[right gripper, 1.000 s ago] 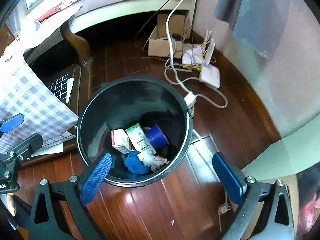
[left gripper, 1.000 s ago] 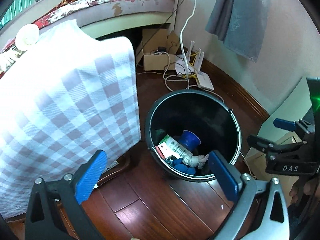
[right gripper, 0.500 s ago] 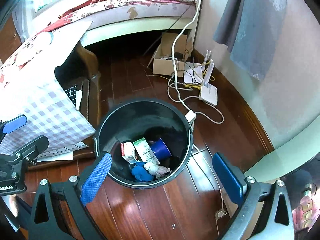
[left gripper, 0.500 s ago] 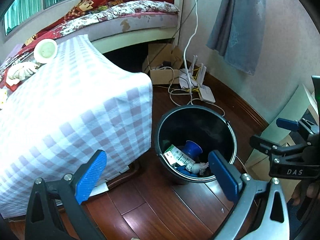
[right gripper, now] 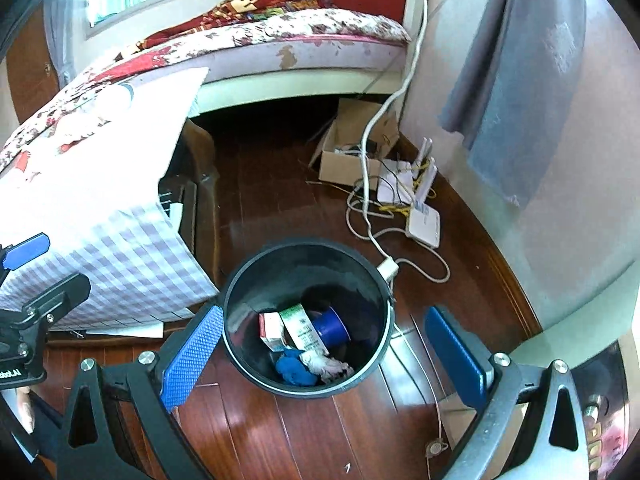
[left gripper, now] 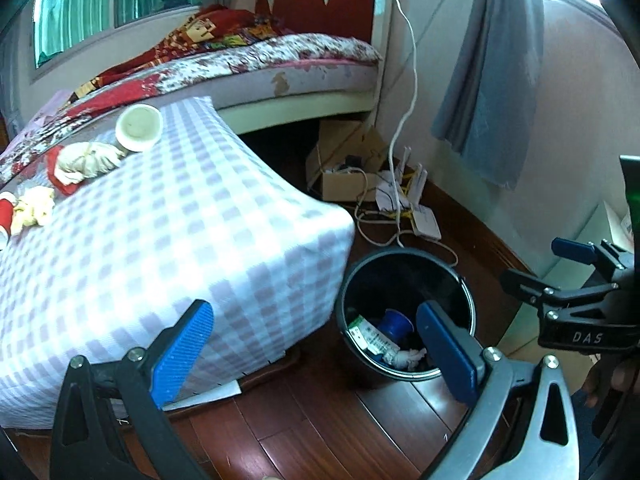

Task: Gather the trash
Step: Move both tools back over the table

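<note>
Firstly, left wrist view: left gripper (left gripper: 312,346) spread wide, empty, lower frame; black trash bin (left gripper: 464,292) right of centre on wood floor, holding carton (left gripper: 370,336), blue cup (left gripper: 396,320), crumpled tissue (left gripper: 406,356); checked tablecloth (left gripper: 160,240) at left.

Right wrist view: right gripper (right gripper: 322,356) wide, empty, straddling trash bin (right gripper: 240,320); white router (right gripper: 424,224) upper right.
</note>
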`<state>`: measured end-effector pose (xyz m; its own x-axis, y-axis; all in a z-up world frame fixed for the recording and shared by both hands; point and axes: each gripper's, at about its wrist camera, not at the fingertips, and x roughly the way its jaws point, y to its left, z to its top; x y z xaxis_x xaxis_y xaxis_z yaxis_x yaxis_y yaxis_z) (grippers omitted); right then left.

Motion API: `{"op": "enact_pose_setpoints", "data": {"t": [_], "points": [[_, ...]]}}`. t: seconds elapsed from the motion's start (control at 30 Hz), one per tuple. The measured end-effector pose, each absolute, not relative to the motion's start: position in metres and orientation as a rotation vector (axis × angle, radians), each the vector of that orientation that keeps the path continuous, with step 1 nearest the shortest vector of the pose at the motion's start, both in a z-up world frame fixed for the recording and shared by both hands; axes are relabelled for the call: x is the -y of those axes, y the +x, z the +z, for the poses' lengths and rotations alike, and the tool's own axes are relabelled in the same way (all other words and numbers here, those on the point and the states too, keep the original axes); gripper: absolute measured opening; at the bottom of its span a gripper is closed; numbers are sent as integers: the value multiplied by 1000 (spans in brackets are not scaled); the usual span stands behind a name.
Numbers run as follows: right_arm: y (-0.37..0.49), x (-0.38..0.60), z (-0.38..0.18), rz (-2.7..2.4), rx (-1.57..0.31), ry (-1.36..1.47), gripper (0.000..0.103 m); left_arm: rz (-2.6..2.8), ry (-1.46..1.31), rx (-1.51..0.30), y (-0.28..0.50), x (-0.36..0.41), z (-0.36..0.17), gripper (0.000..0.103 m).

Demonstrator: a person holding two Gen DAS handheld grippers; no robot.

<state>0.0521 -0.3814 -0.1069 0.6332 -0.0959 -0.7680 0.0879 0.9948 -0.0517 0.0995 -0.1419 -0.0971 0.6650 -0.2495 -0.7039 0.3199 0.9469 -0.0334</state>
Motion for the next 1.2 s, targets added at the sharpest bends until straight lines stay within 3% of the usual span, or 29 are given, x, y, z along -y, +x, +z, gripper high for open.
{"op": "enact_pose_setpoints", "data": {"t": [1.2], "points": [[132,208,-68,231,-796,-104,102,32,-28,-713,124,-53,-65,102]]}}
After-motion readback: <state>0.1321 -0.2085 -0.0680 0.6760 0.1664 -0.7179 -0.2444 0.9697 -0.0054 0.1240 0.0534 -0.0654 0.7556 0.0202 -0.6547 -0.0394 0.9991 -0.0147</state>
